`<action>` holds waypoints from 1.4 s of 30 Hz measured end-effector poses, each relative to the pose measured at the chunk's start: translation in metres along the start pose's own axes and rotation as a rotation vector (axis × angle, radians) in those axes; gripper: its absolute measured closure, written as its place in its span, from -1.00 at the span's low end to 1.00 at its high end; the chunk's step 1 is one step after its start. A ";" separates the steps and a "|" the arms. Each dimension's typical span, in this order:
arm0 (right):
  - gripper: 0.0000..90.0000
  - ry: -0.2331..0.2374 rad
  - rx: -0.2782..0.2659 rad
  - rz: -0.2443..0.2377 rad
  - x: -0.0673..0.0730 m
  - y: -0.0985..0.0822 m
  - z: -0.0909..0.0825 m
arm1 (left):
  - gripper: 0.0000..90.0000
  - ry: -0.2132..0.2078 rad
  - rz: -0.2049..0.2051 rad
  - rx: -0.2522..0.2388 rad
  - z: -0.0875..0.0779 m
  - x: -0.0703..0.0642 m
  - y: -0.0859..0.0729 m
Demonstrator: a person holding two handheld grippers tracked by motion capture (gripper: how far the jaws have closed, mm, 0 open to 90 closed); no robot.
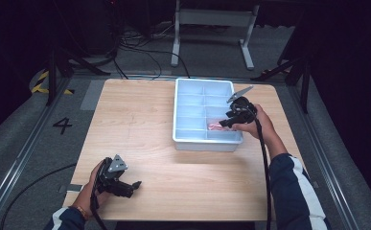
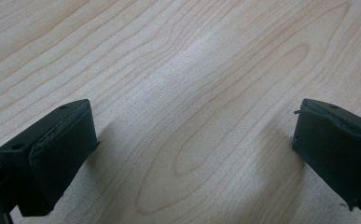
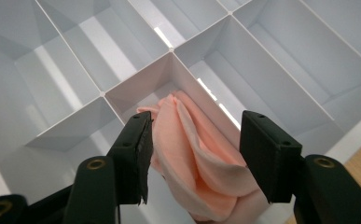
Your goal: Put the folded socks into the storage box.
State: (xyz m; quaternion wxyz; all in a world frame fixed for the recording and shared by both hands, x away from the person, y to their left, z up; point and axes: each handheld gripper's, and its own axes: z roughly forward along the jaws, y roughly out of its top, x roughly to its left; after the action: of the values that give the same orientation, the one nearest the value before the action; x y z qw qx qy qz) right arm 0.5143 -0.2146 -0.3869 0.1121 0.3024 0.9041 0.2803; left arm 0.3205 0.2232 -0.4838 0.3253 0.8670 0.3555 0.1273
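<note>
At the right centre of the high view, the right gripper point(image 1: 227, 122) is hovering, fingers point(image 3: 134, 154) spread around pink cloth point(image 3: 201, 154) lying in the white tray's point(image 1: 207, 143) compartment; lower left, the left gripper's point(image 1: 134, 185) fingers are spread over the counter point(image 1: 140, 124).

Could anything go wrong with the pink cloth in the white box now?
Maybe. The right gripper has its jaws apart around the pink cloth, and one pad looks very close to it, so a fold could snag and get dragged back out when the hand lifts. The cloth also bunches high against a thin divider of the white tray, so part might flop into the next compartment.
</note>
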 end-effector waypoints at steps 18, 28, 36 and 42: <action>-0.09 -0.081 -0.019 -0.046 0.009 -0.003 -0.027 | -1.00 0.000 0.000 0.000 0.000 0.000 0.000; -0.16 -0.107 -0.019 -0.079 0.017 -0.008 -0.040 | -1.00 0.000 0.000 0.000 0.000 0.000 0.000; -0.24 -0.113 -0.033 -0.076 0.022 -0.016 -0.049 | -1.00 0.000 0.000 0.000 0.000 0.000 0.000; -0.27 -0.122 -0.049 -0.077 0.025 -0.025 -0.057 | -1.00 0.000 0.000 0.000 0.000 0.000 0.000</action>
State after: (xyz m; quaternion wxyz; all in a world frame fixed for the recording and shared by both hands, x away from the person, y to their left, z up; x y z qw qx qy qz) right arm 0.4614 -0.2404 -0.3554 0.1853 0.2809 0.8994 0.2789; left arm 0.3205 0.2231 -0.4839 0.3253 0.8669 0.3556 0.1273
